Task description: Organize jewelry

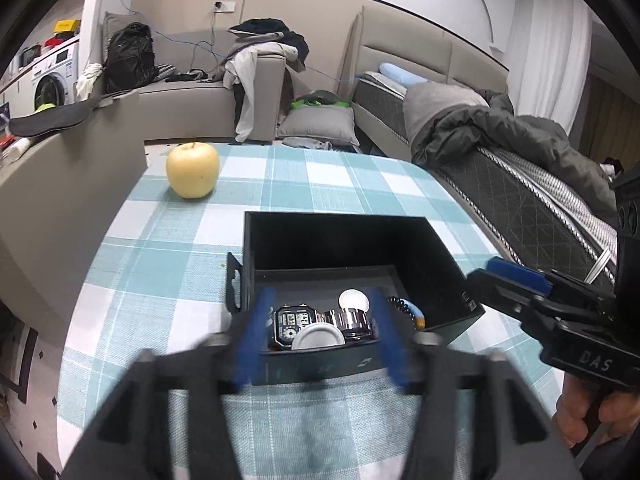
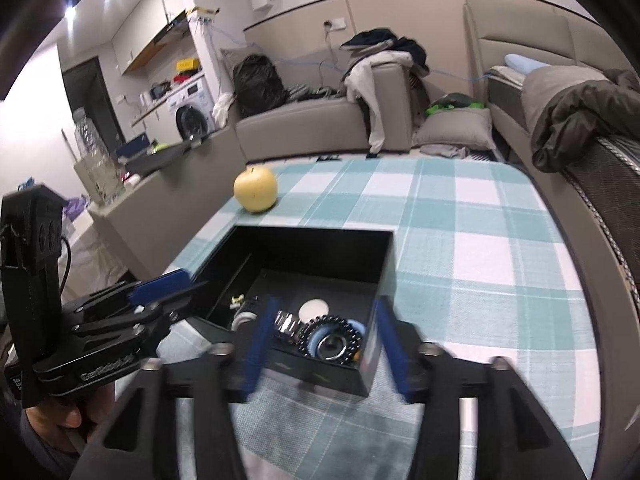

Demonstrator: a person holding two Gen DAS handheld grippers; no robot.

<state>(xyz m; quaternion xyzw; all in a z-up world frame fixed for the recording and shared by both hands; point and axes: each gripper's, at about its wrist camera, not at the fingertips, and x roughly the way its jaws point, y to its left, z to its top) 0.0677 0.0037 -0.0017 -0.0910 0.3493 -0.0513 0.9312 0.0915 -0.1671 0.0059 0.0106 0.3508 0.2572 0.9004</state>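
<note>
Both my tongs stand open, gripping nothing. Left gripper [image 1: 320,334] straddles the near wall of the black box [image 1: 348,240]; right gripper [image 2: 326,346] straddles its near right corner. Box sits mid-table on the checked cloth [image 1: 340,176]. Inside: digital watch [image 1: 294,320], beaded bracelet [image 2: 332,338], white discs. Yellow apple [image 1: 193,175] near the far left edge.

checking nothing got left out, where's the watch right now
In the left wrist view the watch lies inside the black box, at its near left, beside a white round lid.
</note>
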